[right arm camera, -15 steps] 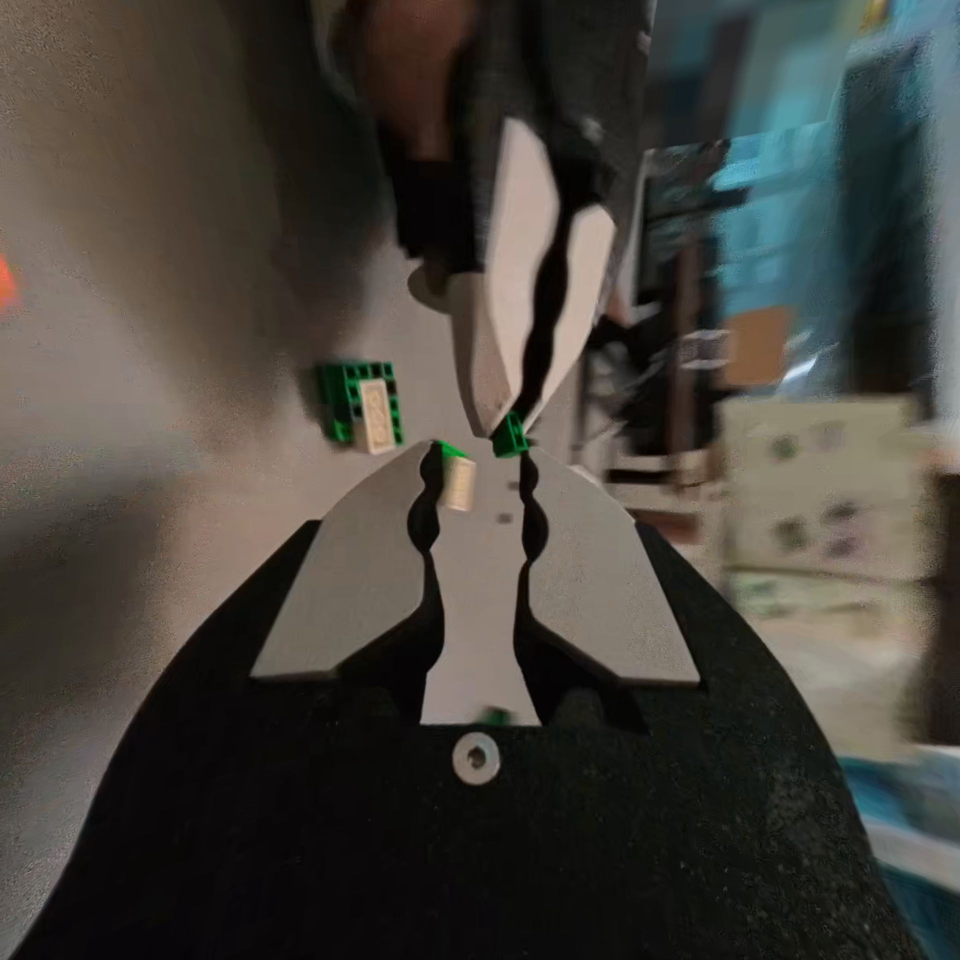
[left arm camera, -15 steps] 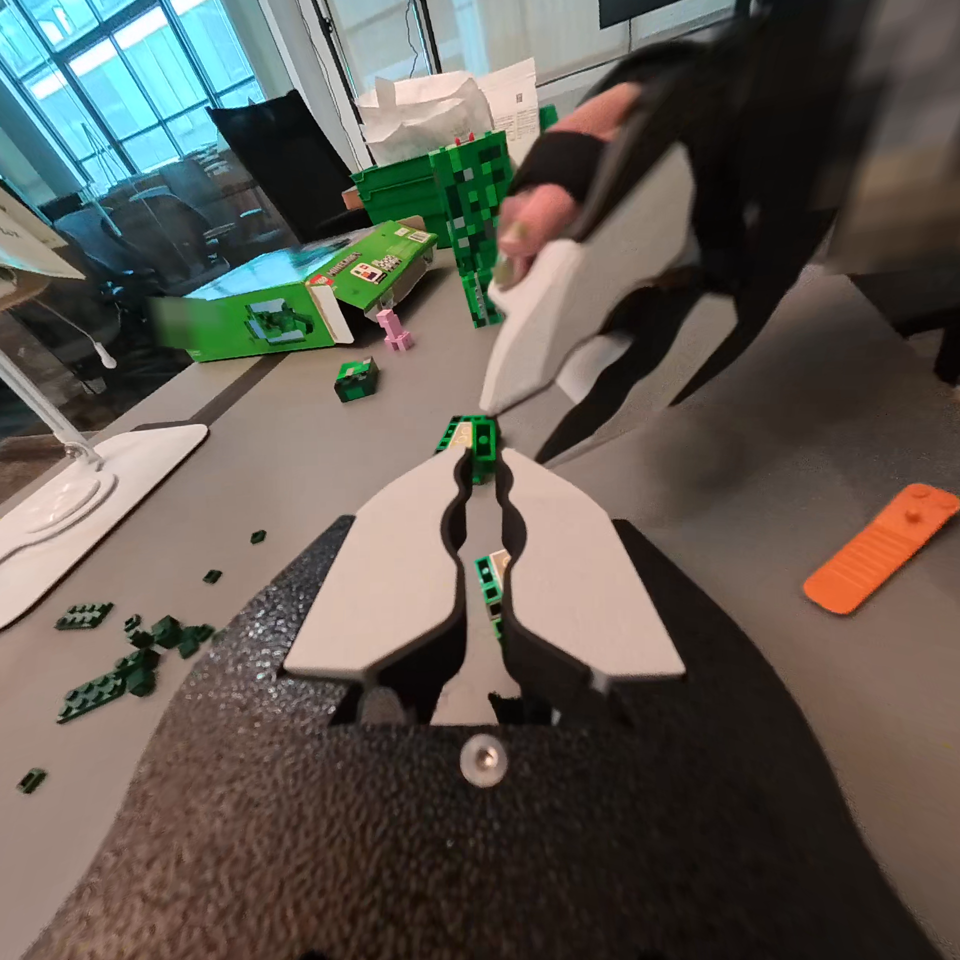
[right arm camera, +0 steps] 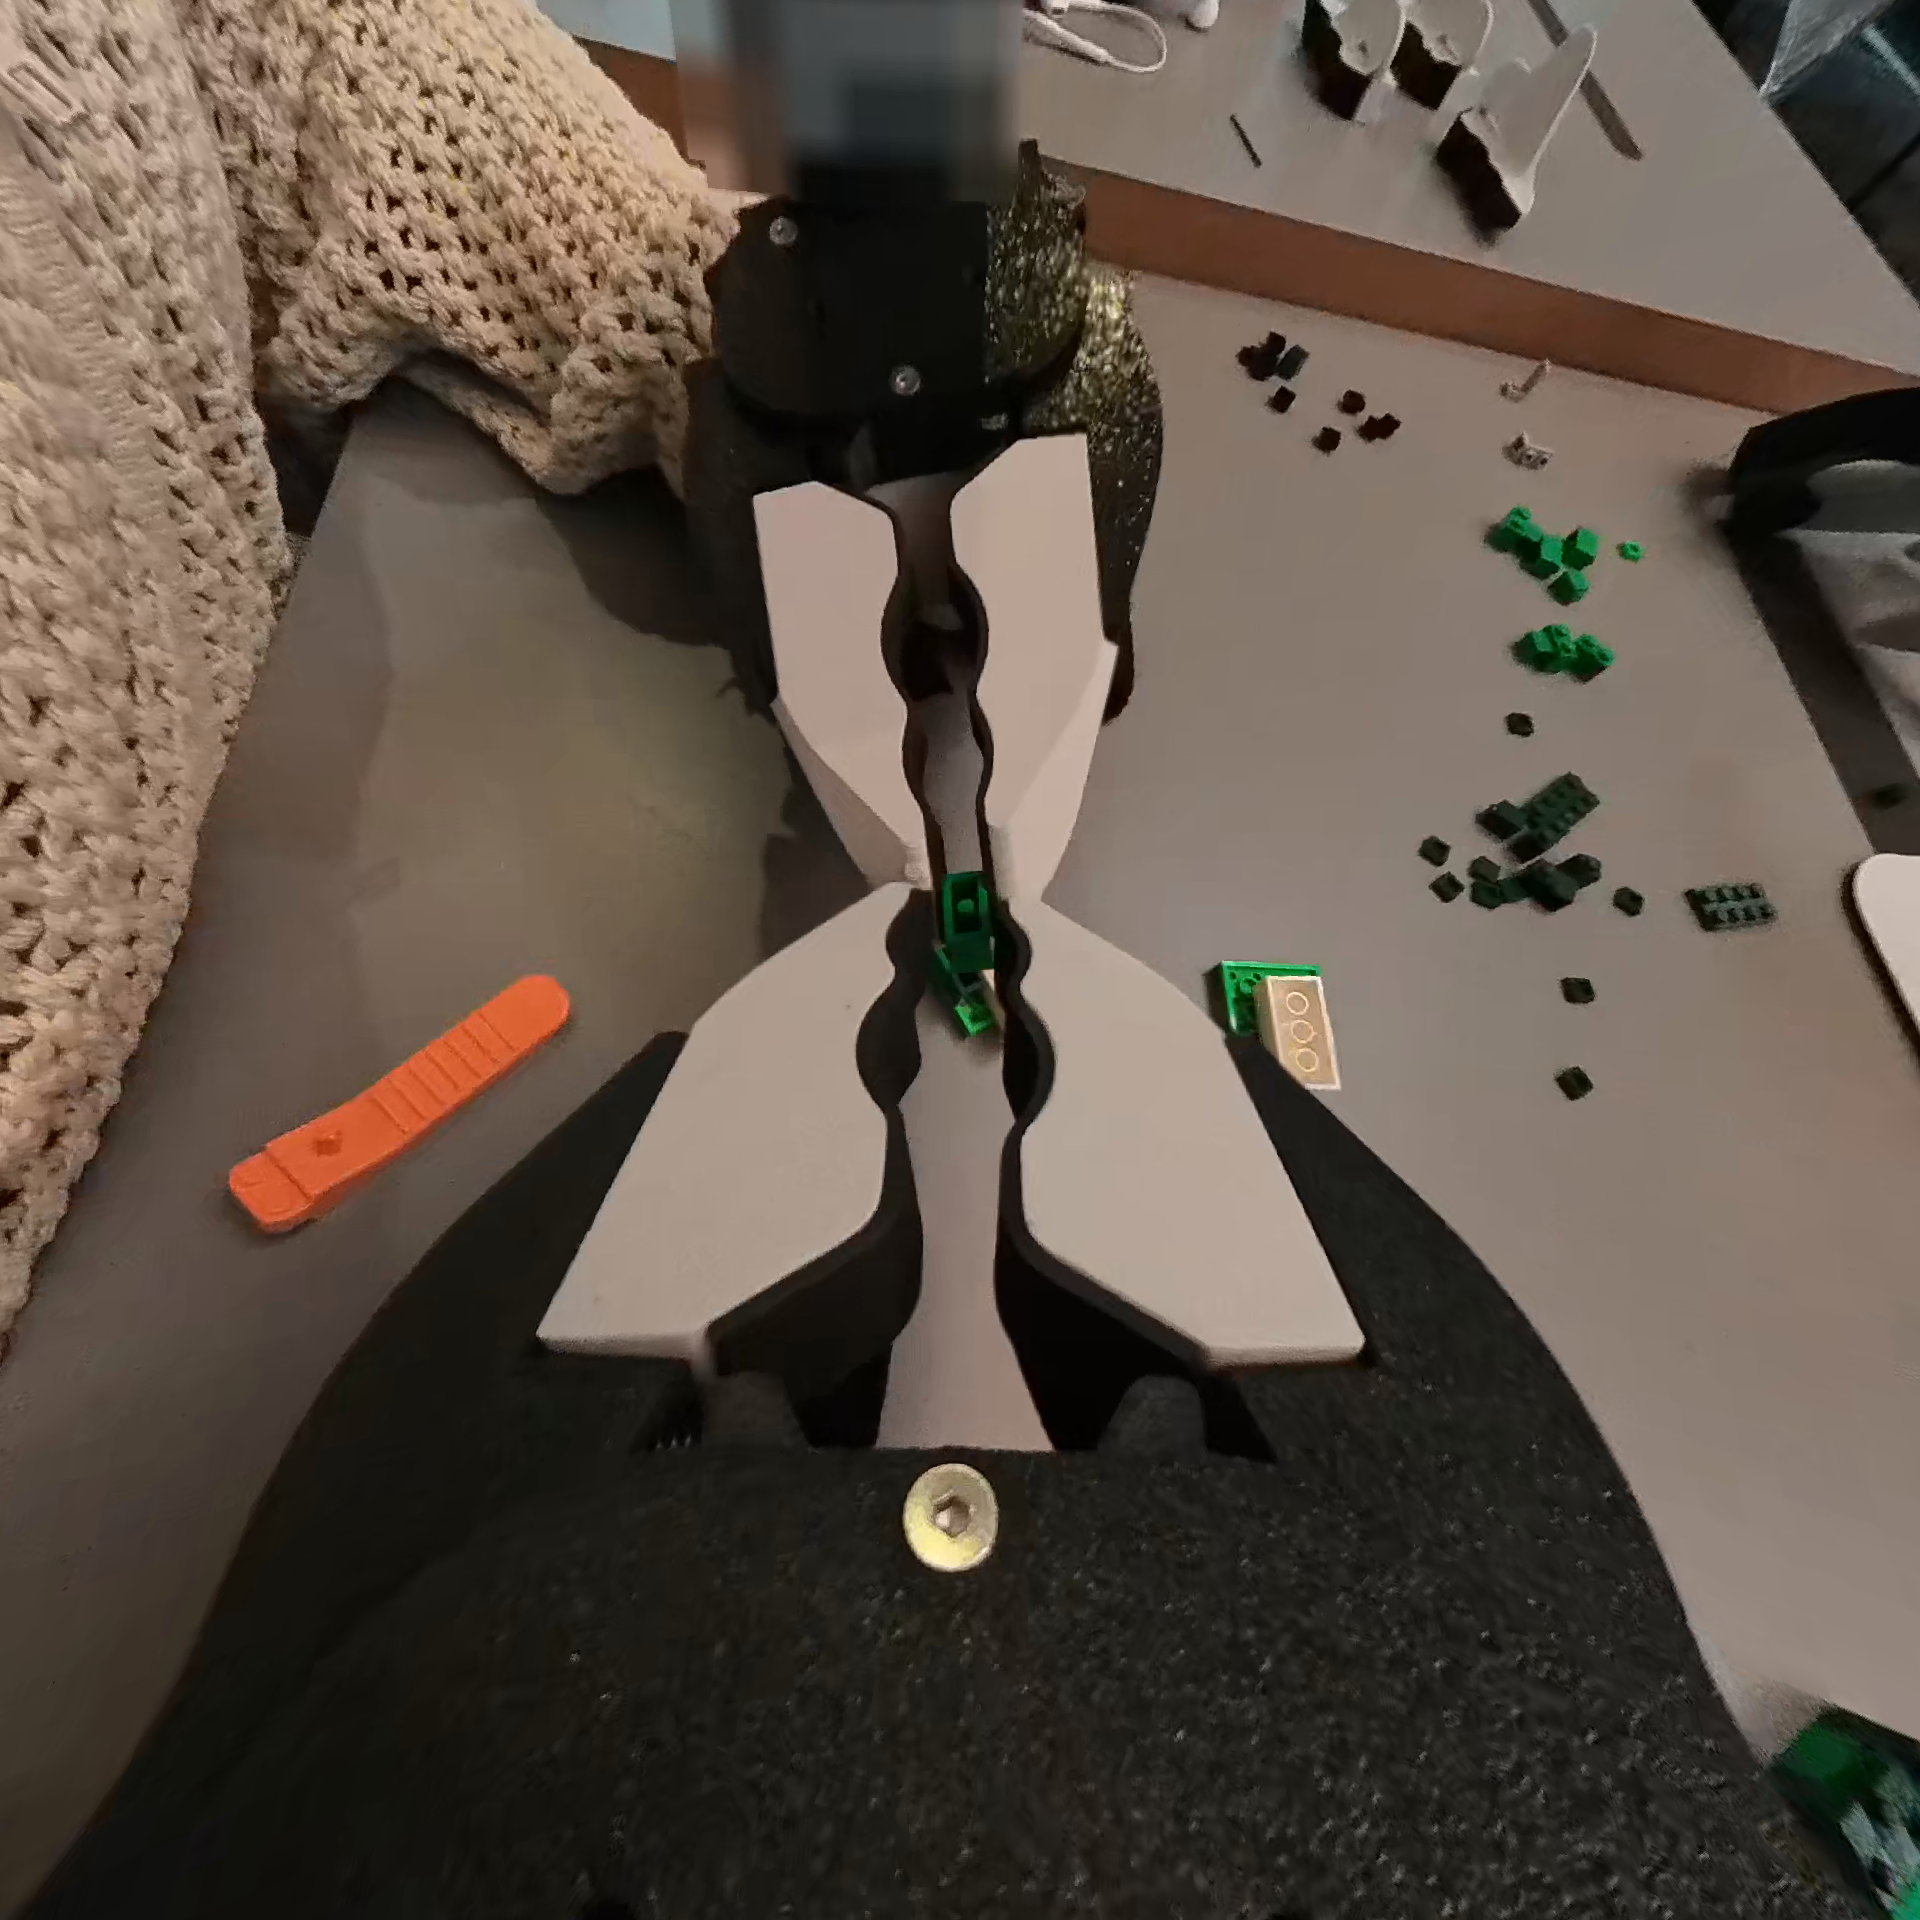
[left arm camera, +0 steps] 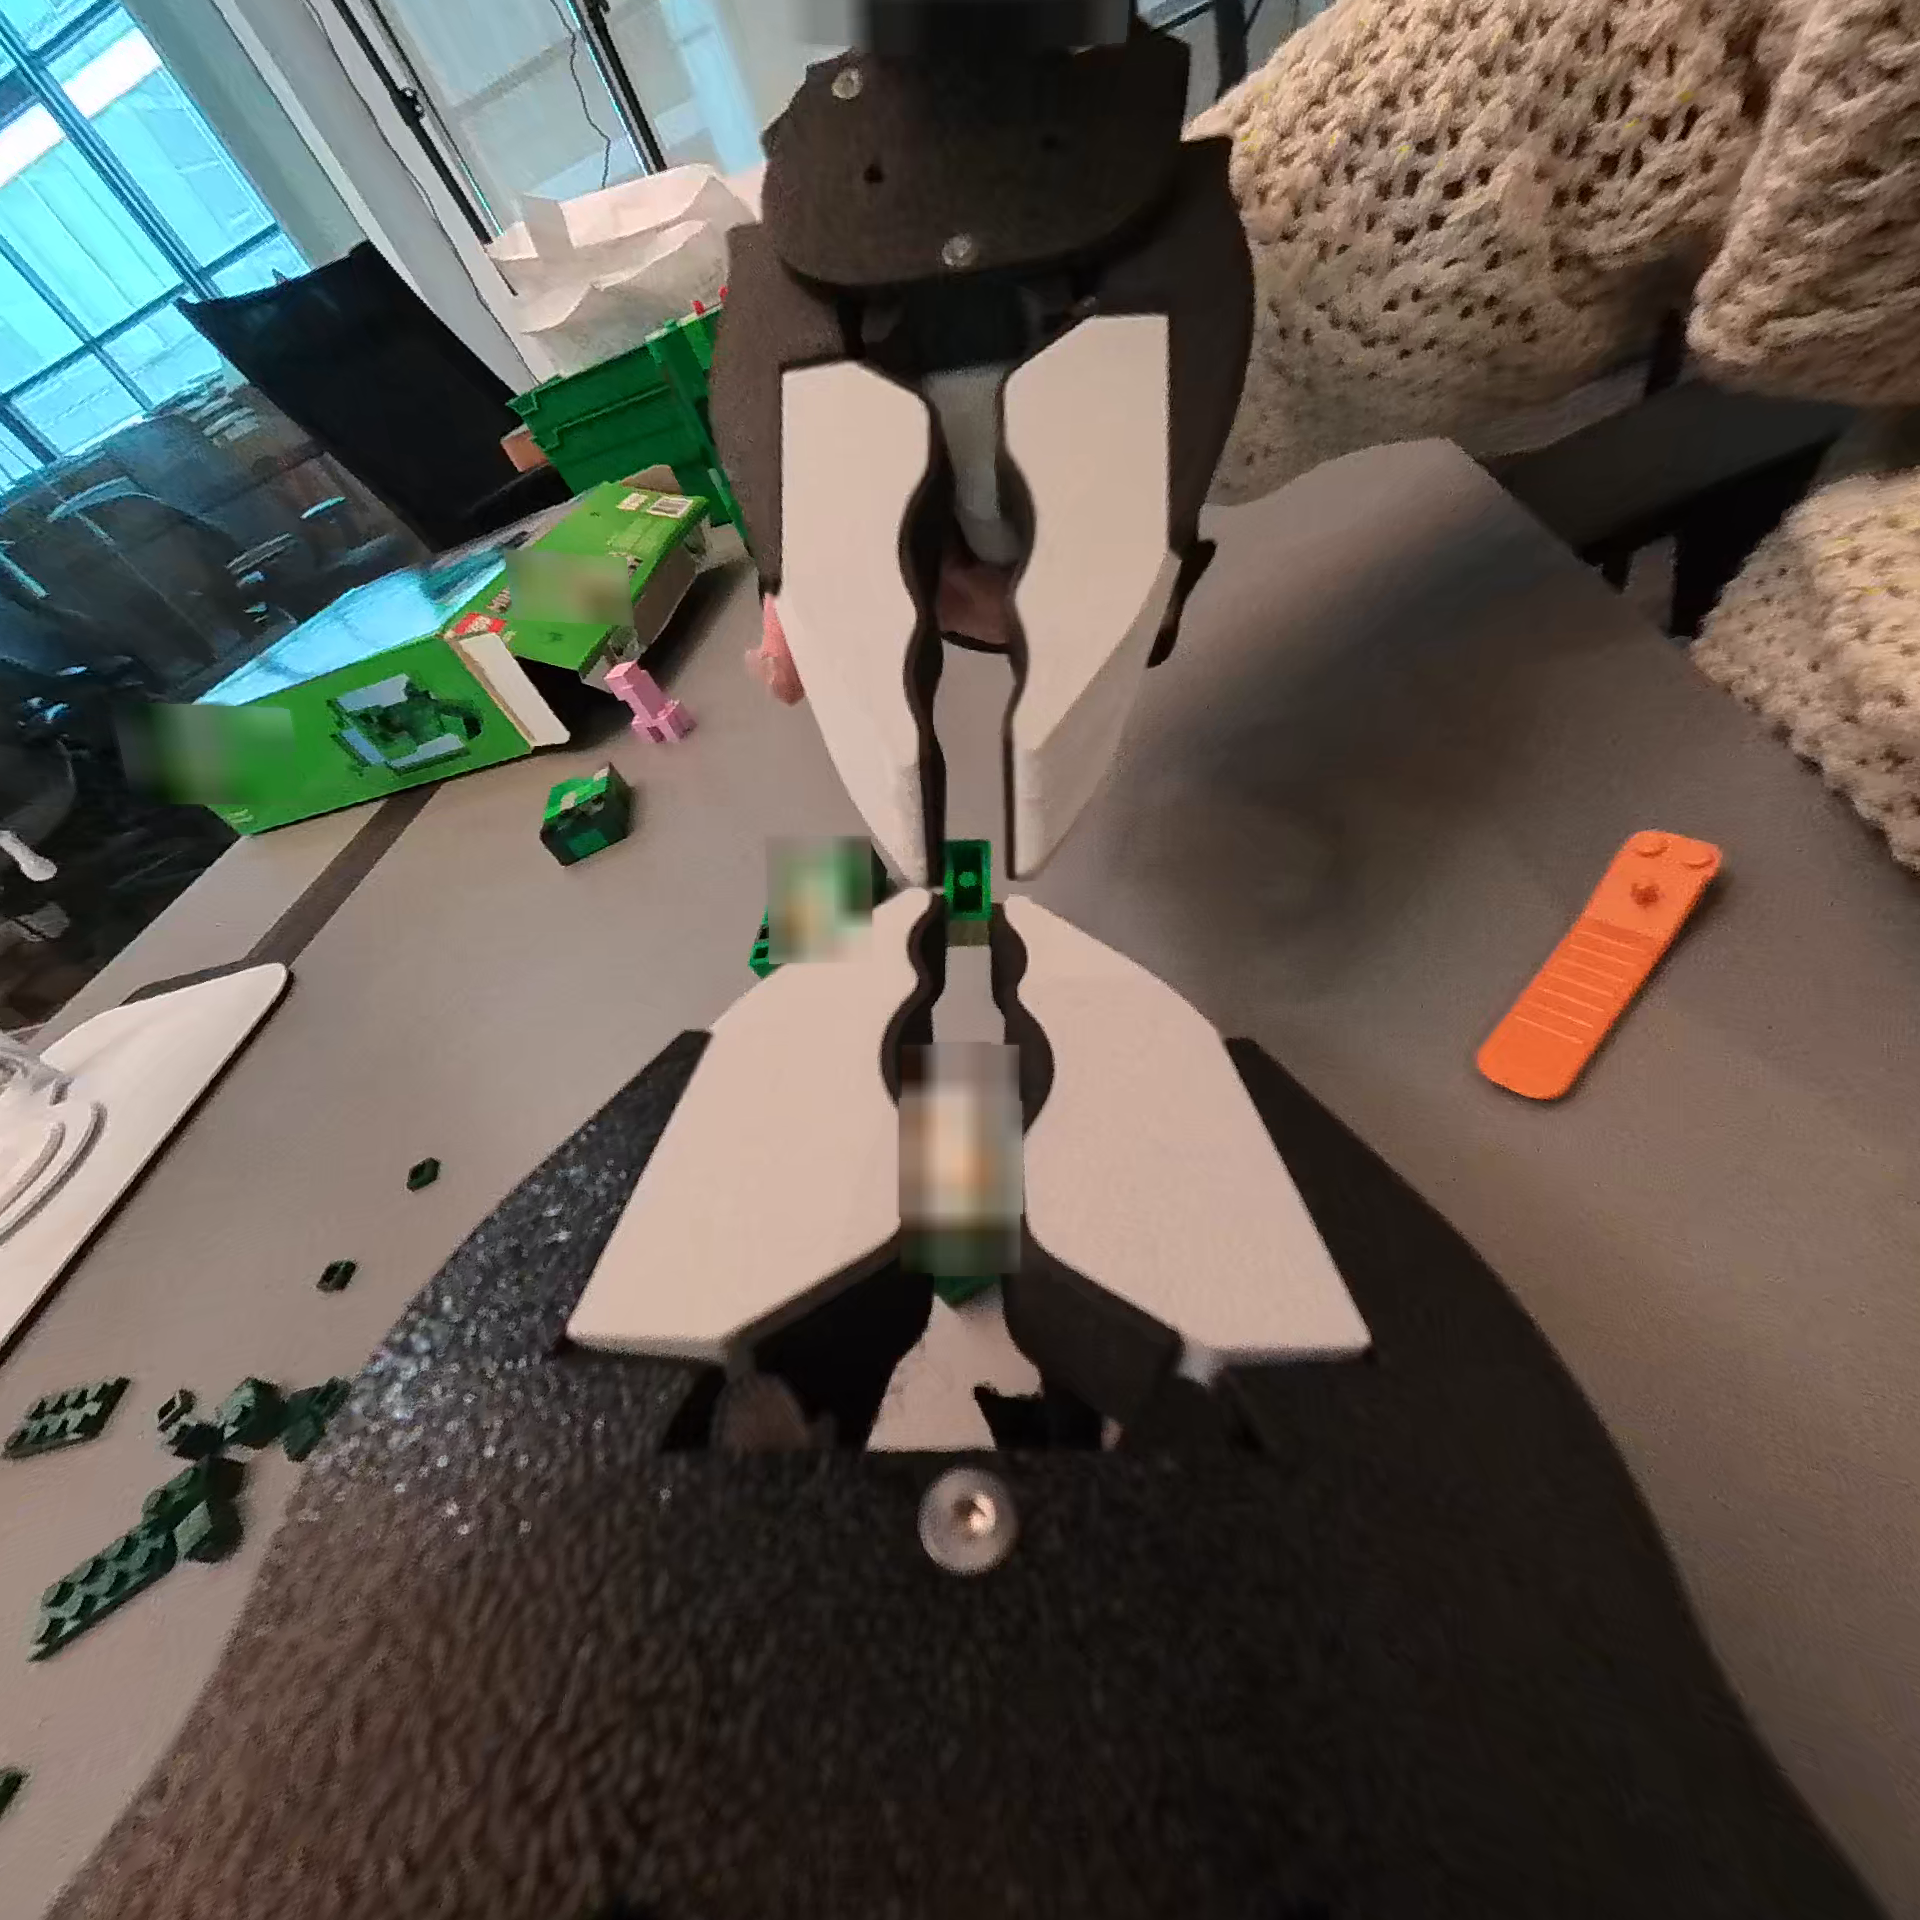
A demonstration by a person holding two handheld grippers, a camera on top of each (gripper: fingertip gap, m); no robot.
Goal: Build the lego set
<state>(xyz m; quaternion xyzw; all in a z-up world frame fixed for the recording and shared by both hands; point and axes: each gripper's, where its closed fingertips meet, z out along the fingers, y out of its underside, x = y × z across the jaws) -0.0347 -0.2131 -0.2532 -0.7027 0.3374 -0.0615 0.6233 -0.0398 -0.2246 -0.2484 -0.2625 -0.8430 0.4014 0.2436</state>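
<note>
I find both grippers meeting tip to tip at frame centre over the grey table [left arm camera: 1351, 1299]. In the left wrist view my left gripper [left arm camera: 964, 914] reaches up from the lower half of the frame with its jaws nearly closed; a small bright green brick [left arm camera: 966, 883] sits at the tips, and a blurred patch hides the gap farther back, so I cannot tell what else lies there. The right gripper [left arm camera: 966, 857] comes down from the top of that frame, its jaws narrowed to a thin slot right at the same brick. In the right wrist view my right gripper [right arm camera: 961, 914] shows its jaws close together, with the green brick [right arm camera: 964, 914] and a thin green piece [right arm camera: 966, 997] below it between the tips; the left gripper [right arm camera: 961, 868] enters from above and pinches the brick's upper end. I cannot tell which gripper bears the load. An orange brick separator [left arm camera: 1600, 961] lies at mid-right of the left view. A green-and-tan plate assembly [right arm camera: 1278, 1018] rests just right of the tips in the right view, with loose dark green pieces [right arm camera: 1538, 842] scattered at the right edge. A green set box [left arm camera: 374, 707] lies in the left view's upper left.
</note>
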